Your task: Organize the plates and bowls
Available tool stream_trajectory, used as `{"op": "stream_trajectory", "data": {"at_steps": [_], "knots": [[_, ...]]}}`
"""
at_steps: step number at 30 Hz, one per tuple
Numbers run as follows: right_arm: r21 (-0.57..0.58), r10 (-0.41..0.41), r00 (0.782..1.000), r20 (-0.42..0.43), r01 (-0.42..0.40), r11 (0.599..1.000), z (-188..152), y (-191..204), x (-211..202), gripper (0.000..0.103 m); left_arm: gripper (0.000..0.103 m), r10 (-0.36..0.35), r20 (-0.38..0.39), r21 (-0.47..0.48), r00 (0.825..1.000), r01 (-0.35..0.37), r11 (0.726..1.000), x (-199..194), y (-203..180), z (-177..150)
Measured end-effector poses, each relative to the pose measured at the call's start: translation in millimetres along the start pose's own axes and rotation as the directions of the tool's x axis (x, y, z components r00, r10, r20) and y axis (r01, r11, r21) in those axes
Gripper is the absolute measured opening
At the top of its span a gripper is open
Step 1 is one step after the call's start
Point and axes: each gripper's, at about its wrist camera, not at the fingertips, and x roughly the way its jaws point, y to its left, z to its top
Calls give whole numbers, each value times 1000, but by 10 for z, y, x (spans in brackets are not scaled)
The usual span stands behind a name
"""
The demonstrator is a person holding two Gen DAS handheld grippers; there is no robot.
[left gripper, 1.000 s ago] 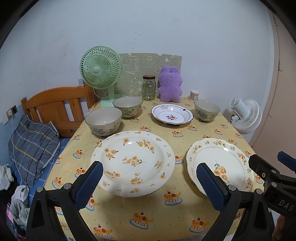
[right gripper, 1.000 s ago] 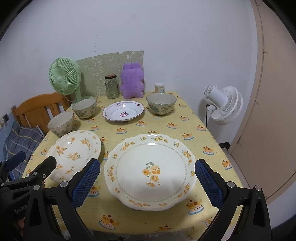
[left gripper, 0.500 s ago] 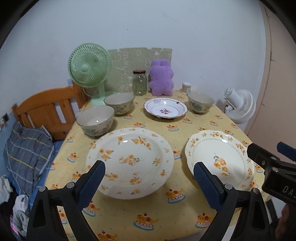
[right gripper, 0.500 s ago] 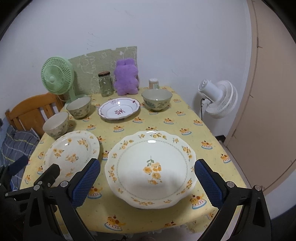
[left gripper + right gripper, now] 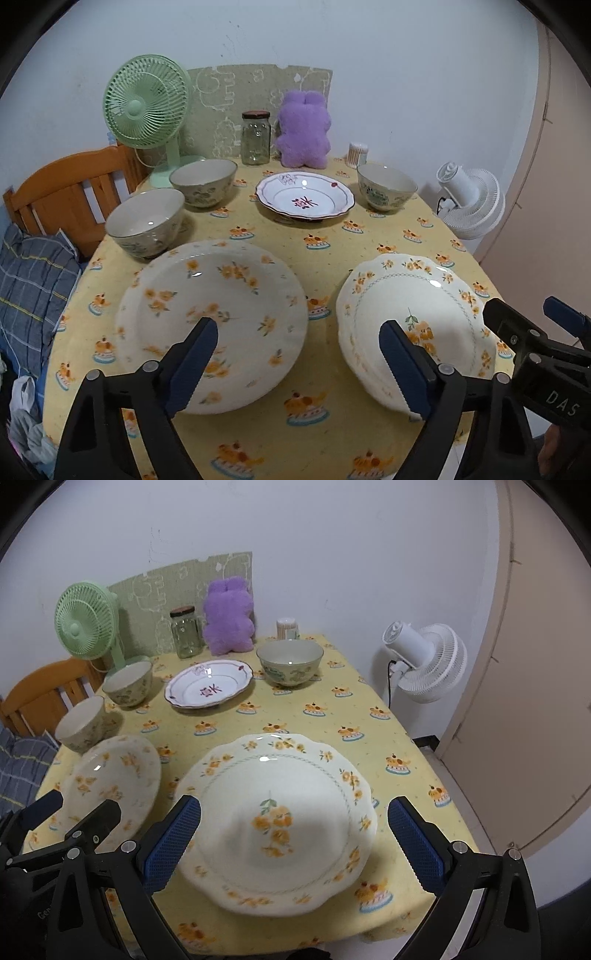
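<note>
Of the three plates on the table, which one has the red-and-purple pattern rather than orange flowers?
The smaller plate at the back, in front of the purple plush toy. Both nearer large plates carry orange flowers.

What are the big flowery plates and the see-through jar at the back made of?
The two flowery plates look like glazed ceramic: smooth, cream, with small bright glints of light and printed orange flowers. The jar looks like clear glass, since the wall shows through it; its dark lid could be metal, but that is hard to tell.
</note>
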Motion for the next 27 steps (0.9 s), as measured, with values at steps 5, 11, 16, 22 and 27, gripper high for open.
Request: {"op": "stream_trajectory", "data": {"at_steps": [5,11,16,22,27], "knots": [[-44,26,999,-41,-28,999,108,-166,298,96,86,23,-57,-12,998,-24,1000,259,-204,40],[-90,79,987,-143,-92,992,187,-380,708,91,82,65,-124,-14,990,-67,998,520,-447,33],[-91,97,975,-201,-117,989,227,-558,970,87,77,90,-181,-44,979,-100,994,717,-557,36],[-103,122,947,-298,-159,982,182,-652,1271,69,69,116,-250,-75,961,-139,988,928,-632,-5],[-100,146,921,-362,-194,976,176,-708,1453,54,55,144,-300,-77,943,-174,982,1042,-668,-38]]}}
